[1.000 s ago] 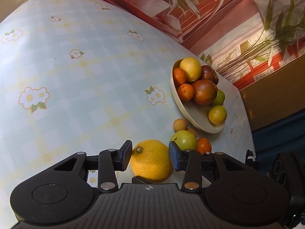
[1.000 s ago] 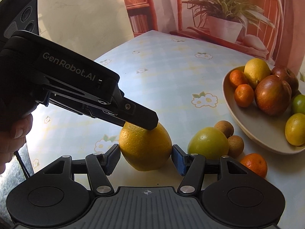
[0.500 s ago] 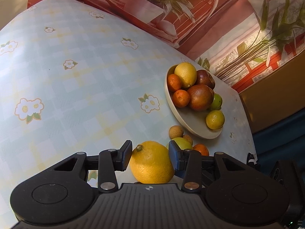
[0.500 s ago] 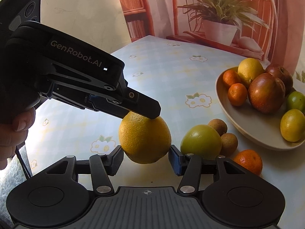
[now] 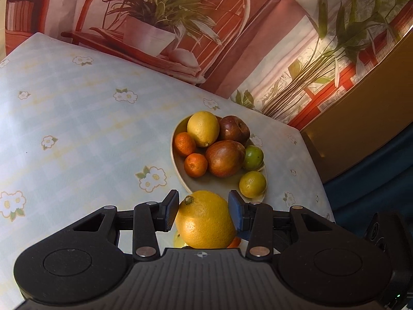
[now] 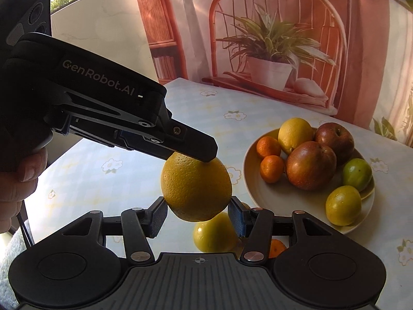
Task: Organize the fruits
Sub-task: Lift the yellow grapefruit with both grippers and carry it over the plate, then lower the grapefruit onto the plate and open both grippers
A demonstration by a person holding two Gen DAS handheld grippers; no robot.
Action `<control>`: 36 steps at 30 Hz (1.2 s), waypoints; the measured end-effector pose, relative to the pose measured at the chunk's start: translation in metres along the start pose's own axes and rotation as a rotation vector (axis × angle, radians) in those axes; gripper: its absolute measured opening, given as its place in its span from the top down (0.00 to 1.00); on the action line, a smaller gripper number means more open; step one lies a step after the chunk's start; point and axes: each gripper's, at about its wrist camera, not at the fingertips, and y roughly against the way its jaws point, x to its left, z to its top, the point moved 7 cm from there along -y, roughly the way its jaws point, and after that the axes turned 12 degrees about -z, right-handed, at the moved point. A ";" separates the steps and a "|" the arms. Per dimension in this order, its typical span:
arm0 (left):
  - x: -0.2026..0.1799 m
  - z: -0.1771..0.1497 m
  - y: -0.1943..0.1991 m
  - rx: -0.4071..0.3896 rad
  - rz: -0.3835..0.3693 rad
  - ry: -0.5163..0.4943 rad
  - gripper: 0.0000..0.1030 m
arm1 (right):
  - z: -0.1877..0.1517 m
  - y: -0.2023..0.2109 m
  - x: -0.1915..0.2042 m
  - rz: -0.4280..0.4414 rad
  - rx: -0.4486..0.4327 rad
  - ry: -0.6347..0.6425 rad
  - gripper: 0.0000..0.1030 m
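A large orange (image 6: 196,188) is held in the air above a tabletop (image 5: 77,129) covered in a pale checked cloth with small white flowers. Two hand-held tools grip it together. The left tool (image 5: 203,213) is narrowed onto the fruit, with one pad pressing each side of it; in the right wrist view the same tool (image 6: 204,155) reaches in from the left, its upper finger lying on top of the orange, and a person's hand (image 6: 18,180) holds its handle. The right tool (image 6: 197,218) is partly closed, its pads touching the lower sides of the orange. Just beyond the orange stands a cream bowl (image 6: 278,201) holding a lemon (image 6: 295,134), two small tangerines (image 6: 268,147), two dark red fruits (image 6: 311,165), a green fruit (image 6: 357,174) and a yellow-green fruit (image 6: 343,205). On the tabletop under the lifted orange lie a yellow-green fruit (image 6: 214,235) and, partly hidden by the right tool, a small tangerine (image 6: 276,248). A printed backdrop (image 6: 271,38) showing a potted plant hangs behind the tabletop.
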 end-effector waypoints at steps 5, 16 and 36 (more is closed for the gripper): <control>-0.024 0.008 -0.030 0.024 -0.036 -0.022 0.57 | 0.000 0.003 -0.034 -0.051 0.018 0.014 0.53; -0.033 0.016 -0.084 0.066 -0.048 -0.006 0.57 | -0.005 -0.016 -0.079 -0.081 0.094 0.081 0.53; -0.011 0.017 -0.105 0.093 -0.033 0.072 0.59 | -0.008 -0.049 -0.087 -0.018 0.194 0.114 0.53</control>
